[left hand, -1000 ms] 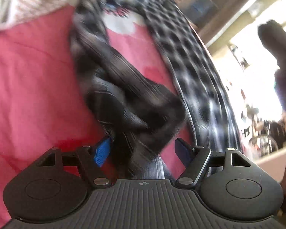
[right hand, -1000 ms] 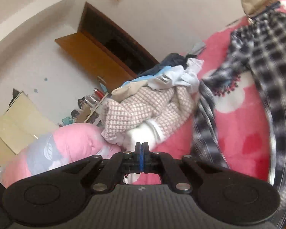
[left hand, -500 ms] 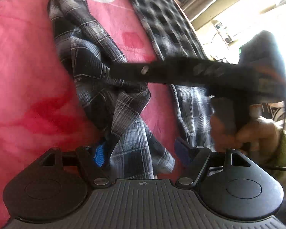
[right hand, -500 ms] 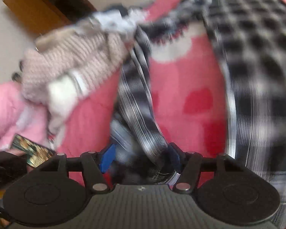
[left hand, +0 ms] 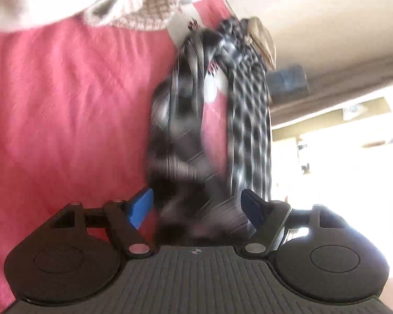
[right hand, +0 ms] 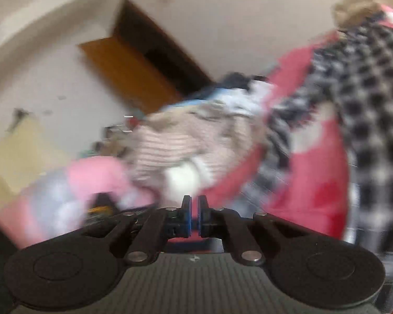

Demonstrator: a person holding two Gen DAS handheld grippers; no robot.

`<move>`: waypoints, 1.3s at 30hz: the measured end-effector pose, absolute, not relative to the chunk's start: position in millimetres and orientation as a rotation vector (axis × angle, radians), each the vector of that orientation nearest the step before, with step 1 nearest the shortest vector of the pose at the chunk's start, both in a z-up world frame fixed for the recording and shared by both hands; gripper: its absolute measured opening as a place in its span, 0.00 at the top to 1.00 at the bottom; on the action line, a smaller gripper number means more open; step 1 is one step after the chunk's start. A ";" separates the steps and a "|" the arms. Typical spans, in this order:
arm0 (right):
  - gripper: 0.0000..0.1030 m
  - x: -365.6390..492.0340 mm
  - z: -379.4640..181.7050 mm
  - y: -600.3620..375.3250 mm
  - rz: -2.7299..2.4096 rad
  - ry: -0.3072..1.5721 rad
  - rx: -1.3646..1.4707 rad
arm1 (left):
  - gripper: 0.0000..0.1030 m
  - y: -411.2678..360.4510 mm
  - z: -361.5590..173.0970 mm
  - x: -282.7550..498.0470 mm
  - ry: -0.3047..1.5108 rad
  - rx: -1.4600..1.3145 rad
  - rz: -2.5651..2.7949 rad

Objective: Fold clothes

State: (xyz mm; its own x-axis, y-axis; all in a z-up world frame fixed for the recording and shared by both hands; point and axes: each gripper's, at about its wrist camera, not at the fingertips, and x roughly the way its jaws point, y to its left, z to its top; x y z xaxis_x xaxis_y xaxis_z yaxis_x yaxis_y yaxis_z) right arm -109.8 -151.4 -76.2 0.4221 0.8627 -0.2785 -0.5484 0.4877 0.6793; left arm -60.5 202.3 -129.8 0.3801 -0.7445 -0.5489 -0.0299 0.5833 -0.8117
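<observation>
Right now the black-and-white plaid shirt [left hand: 186, 120] lies on the red blanket [left hand: 65, 110], one bunched, twisted part of it running from the far end of the bed down into the gap between the fingers of the left gripper [left hand: 197, 204]. That gripper's jaws stand wide apart, with the blurred cloth lying between the blue pads [left hand: 141, 206] and neither pad visibly pressing on it. A flatter spread of the same checked cloth runs along the blanket's right edge, and a tan cap-like thing [left hand: 262, 41] sits at its far end. In the right wrist view the shirt [right hand: 374, 99] shows at the right, spread over the red blanket [right hand: 314, 172], well apart from the right gripper [right hand: 194, 209]. Its jaws have just been closing and now stand almost together, only a thin slit between the pads, with nothing caught in them. Beyond that gripper lies a heap of other clothes [right hand: 196, 141], a pinkish knitted piece on top, and a pink pillow [right hand: 91, 178] beside it. A brown wooden door [right hand: 133, 70] stands open in the pale wall behind.
</observation>
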 end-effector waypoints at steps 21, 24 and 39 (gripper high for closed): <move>0.50 18.6 -127.2 -88.7 0.606 0.915 0.364 | 0.35 141.4 -128.7 -49.7 1.005 -0.247 -0.413; 0.50 48.4 -124.8 -61.1 0.598 0.906 0.301 | 0.44 138.8 -127.5 -52.9 0.989 -0.197 -0.426; 0.67 97.4 -161.3 71.6 0.551 0.797 -0.376 | 0.46 139.3 -136.8 -48.6 0.969 -0.176 -0.503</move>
State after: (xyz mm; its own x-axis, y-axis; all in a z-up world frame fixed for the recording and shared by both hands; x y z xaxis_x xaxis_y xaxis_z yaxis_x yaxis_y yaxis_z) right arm 97.4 71.6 -161.3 0.5712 0.3205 -0.7556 -0.5942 0.7966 -0.1113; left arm -48.6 139.3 -136.8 0.4626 -0.4837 -0.7430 0.3297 0.8718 -0.3623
